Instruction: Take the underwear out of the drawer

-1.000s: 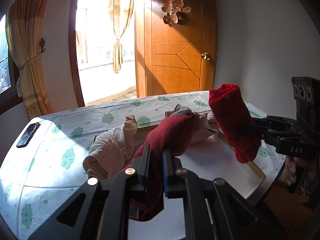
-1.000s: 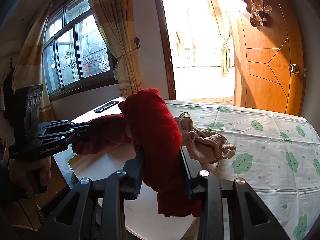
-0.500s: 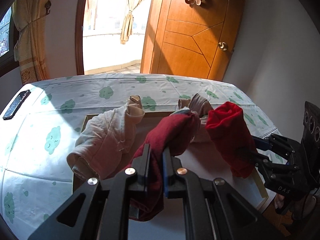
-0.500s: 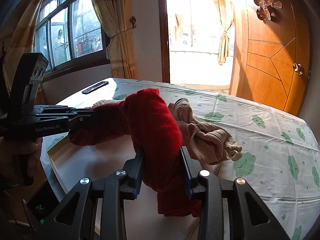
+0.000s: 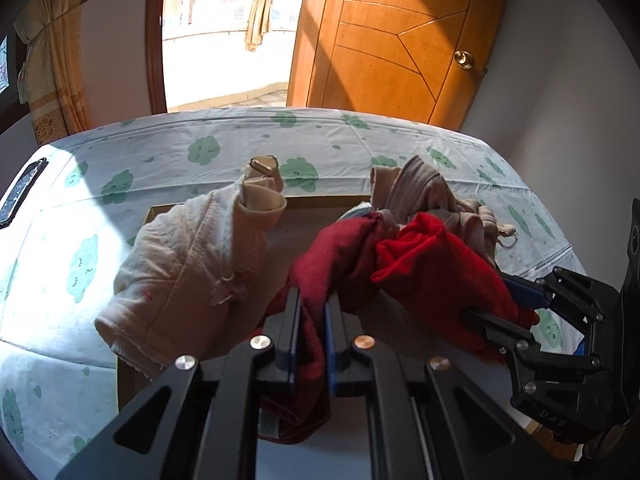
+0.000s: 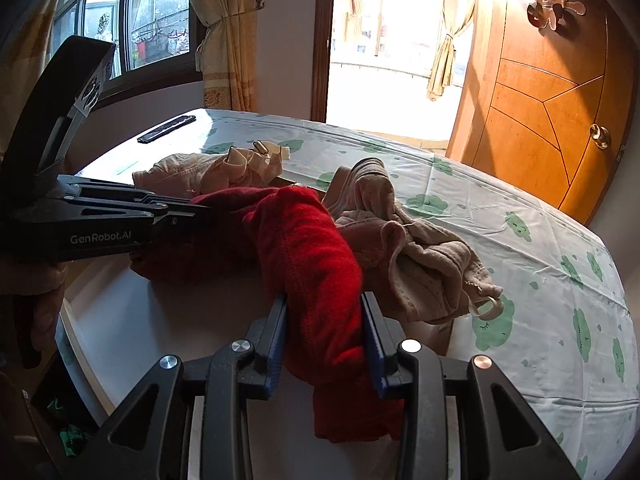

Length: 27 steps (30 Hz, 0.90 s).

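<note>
A red underwear piece (image 5: 420, 264) hangs low over the white bottom of the drawer (image 5: 320, 200), held at both ends. My left gripper (image 5: 312, 300) is shut on its darker, shaded end, which droops below the fingers. My right gripper (image 6: 324, 300) is shut on the bright red end (image 6: 308, 248), a thick fold filling the gap between its pads. In the right wrist view the left gripper (image 6: 200, 210) reaches in from the left. The right gripper (image 5: 496, 304) enters the left wrist view from the right.
A cream bra (image 5: 188, 264) drapes over the drawer's left rim. A beige garment (image 6: 420, 264) lies crumpled on its far right corner. The drawer sits on a table with a cloud-print cloth (image 5: 200, 148). A dark remote (image 6: 166, 129) lies at the far left; a wooden door (image 5: 400, 40) stands behind.
Both grippers have come down and tipped toward the drawer, still holding the red garment. Its two ends have drawn closer together and now hang just above the drawer bottom.
</note>
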Tool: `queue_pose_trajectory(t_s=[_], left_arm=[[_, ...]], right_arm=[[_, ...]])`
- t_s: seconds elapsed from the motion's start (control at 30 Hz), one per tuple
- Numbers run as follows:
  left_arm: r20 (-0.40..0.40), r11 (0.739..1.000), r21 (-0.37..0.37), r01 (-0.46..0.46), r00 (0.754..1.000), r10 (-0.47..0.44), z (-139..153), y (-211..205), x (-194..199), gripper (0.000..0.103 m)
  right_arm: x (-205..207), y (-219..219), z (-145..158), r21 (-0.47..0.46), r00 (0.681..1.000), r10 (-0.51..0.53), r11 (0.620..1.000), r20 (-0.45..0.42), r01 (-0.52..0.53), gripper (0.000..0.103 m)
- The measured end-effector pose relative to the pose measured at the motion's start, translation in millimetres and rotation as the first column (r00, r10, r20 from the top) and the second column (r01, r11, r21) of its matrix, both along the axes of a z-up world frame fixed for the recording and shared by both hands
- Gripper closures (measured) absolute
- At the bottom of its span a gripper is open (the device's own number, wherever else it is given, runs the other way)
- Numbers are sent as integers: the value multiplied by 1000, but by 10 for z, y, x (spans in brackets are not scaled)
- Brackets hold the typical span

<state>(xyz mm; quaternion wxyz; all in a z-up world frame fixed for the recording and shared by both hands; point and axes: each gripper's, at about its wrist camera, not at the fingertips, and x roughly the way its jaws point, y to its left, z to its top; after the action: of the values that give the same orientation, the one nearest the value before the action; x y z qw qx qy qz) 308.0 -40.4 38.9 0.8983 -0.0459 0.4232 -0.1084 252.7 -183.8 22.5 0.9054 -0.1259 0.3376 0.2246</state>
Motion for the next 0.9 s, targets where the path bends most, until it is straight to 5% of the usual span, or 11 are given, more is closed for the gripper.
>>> queue_pose_trajectory(t_s=[0.47,0.63,0.77,0.9], left_arm=[[19,1000,-9,-5,1000,5,-77,45,0,85],[37,1000,-11,-15,999,15,-65,38,-50,58],[70,1000,-22,-22,997,24,-25,54,-158,44],[111,998,-55,-22,993,28,40,107,-302,37]], right_arm=[[53,118,-43,-38,1000,-10,999,-22,9,64],[38,103,-36,-24,1000,-14,1000,-14,13,57],[-19,87,-7,-12,1000,-12,1000,12,12,41],[-99,52,17,9,999,-18,1000,43,18,38]])
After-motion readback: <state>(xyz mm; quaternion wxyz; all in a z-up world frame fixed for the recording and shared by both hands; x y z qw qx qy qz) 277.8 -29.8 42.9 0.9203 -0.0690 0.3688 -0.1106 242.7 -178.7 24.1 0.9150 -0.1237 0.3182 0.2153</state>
